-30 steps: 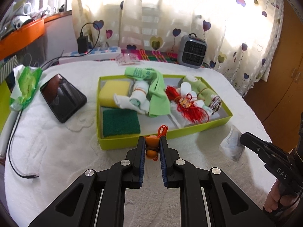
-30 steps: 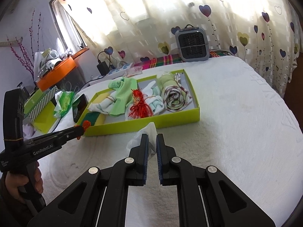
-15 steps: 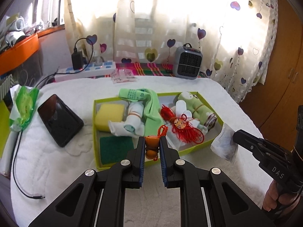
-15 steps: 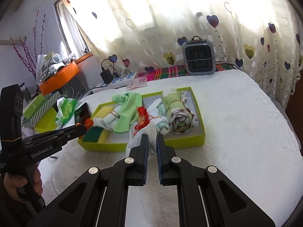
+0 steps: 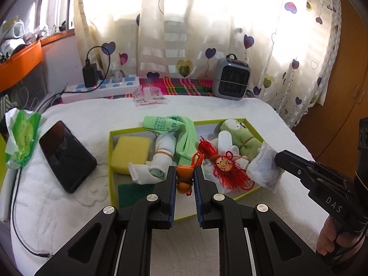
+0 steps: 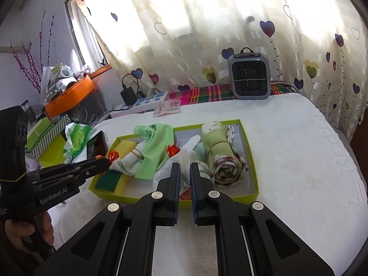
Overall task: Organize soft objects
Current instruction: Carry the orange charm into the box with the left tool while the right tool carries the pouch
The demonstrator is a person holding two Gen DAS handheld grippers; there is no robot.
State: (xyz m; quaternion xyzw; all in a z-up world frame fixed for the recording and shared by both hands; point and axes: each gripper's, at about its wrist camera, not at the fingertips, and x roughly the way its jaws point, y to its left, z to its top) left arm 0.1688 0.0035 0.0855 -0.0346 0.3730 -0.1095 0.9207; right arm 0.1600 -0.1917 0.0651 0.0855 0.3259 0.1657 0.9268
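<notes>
My left tongs (image 5: 185, 179) clamp the orange charm (image 5: 184, 176); right tongs (image 6: 183, 177) pinch the white sachet (image 6: 181, 164). Both hang over the green box (image 5: 112, 161) near edge, box straight ahead; drop-in looks next.

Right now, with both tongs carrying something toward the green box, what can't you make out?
- Orange charm: left wrist view, lower part hidden between the left tongs.
- White sachet: contents unreadable; right wrist view, the right tongs cover its middle.
- Dark green scouring pad: left tongs cover one end.
- Green box: near wall partly behind the tongs.
</notes>
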